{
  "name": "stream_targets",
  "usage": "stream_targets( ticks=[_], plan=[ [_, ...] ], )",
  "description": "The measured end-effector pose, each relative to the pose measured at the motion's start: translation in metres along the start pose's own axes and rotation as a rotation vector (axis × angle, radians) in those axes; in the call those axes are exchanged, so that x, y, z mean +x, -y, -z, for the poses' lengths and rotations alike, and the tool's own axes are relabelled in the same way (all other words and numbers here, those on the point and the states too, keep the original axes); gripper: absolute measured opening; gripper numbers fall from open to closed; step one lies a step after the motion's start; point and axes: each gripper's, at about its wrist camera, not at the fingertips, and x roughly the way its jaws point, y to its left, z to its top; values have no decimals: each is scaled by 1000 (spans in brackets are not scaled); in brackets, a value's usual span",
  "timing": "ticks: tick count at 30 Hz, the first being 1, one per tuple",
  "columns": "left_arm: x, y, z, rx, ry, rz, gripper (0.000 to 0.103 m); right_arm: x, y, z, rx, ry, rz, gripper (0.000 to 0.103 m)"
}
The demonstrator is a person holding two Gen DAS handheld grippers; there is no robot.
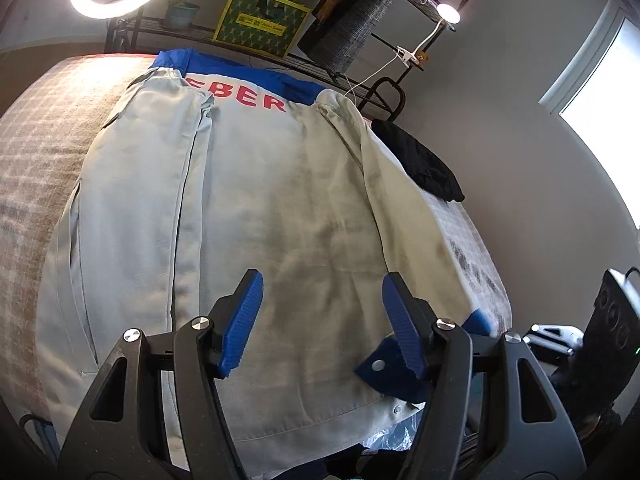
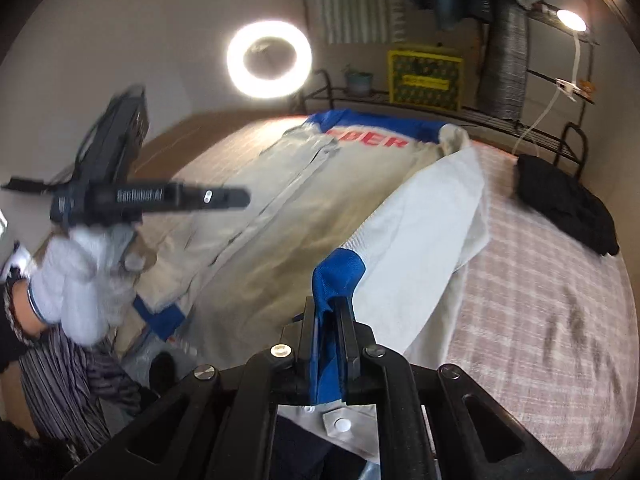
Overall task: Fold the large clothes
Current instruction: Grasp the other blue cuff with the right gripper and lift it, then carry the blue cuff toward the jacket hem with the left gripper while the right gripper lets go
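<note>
A large light grey jacket (image 1: 256, 208) with a blue yoke and red letters lies back-up on the bed; it also shows in the right wrist view (image 2: 280, 216). My left gripper (image 1: 322, 320) is open and empty above the jacket's lower back, near the hem. A blue cuff (image 1: 390, 368) lies by its right finger. My right gripper (image 2: 326, 320) is shut on the blue cuff (image 2: 338, 272) of the right sleeve (image 2: 424, 232), holding the sleeve lifted over the jacket. The left gripper's body (image 2: 132, 200) appears blurred at the left, in a gloved hand.
The bed (image 2: 540, 300) has a pink checked cover. A black garment (image 2: 568, 208) lies at its far right corner. A ring light (image 2: 269, 59), a metal rack with a yellow box (image 2: 425, 80) and a lamp (image 2: 572, 20) stand behind the bed.
</note>
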Motion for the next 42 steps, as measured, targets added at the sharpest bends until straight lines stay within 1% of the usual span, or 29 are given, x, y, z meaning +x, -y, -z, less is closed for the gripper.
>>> stream_targets(
  ticks=[3,5,6,7,8,9,11,12,13,14,16,17,20,22,24,26,27,28,29,30,31,32,34,35,36,39,42],
  plan=[
    [9,1,6,-10,-36,24,64,28,-11,11,-65,-90,-16,5],
    [15,4,11,-11,-64,43,64,34,-12,19,-107,-138,-84,6],
    [19,6,14,-15,-84,61,64,33,-13,20,-114,-151,-114,10],
    [22,8,17,-25,-97,79,64,29,-12,22,-116,-150,-121,19],
    [25,8,19,-38,-110,102,64,24,-9,22,-114,-136,-124,43],
    [30,10,23,-56,-127,124,64,17,-5,22,-110,-116,-142,52],
    [40,13,27,-67,-156,133,64,1,9,19,-84,-72,-182,52],
    [48,15,30,-63,-176,125,64,-5,17,17,-64,-49,-187,52],
    [53,16,31,-58,-187,113,64,-11,28,14,-36,-27,-180,53],
    [57,17,32,-54,-195,99,64,-14,39,9,-4,-7,-167,56],
    [68,16,35,-52,-213,66,65,-19,67,-2,67,31,-133,57],
    [74,14,37,-59,-228,61,65,-21,81,-8,103,47,-128,58],
    [89,10,48,-72,-280,73,65,-18,125,-32,221,96,-127,67],
    [98,12,55,-56,-305,82,65,-11,153,-52,275,122,-101,67],
    [98,15,58,-33,-285,91,65,0,176,-70,321,139,-88,67],
    [101,16,58,-39,-298,130,63,15,200,-90,376,149,-99,67],
    [103,16,58,-55,-313,160,54,25,210,-99,403,153,-94,67],
    [105,17,56,-62,-324,167,39,34,221,-108,431,157,-87,67],
    [107,18,57,-58,-333,168,31,45,234,-117,462,159,-82,67],
    [110,19,57,-48,-342,160,17,56,244,-125,495,160,-81,67],
    [110,19,56,-47,-344,163,14,66,253,-132,530,160,-88,67],
    [110,19,55,-52,-344,175,12,77,262,-138,562,156,-95,66],
    [106,24,53,-42,-332,197,7,101,280,-149,628,142,-103,60],
    [104,25,52,-34,-325,200,7,114,288,-153,657,132,-105,55],
    [100,29,51,-22,-317,207,6,125,295,-156,682,124,-104,52],
    [93,39,49,18,-299,203,6,155,313,-163,760,121,-124,51],
    [90,44,48,28,-293,209,5,182,325,-169,819,131,-145,51]
  ],
)
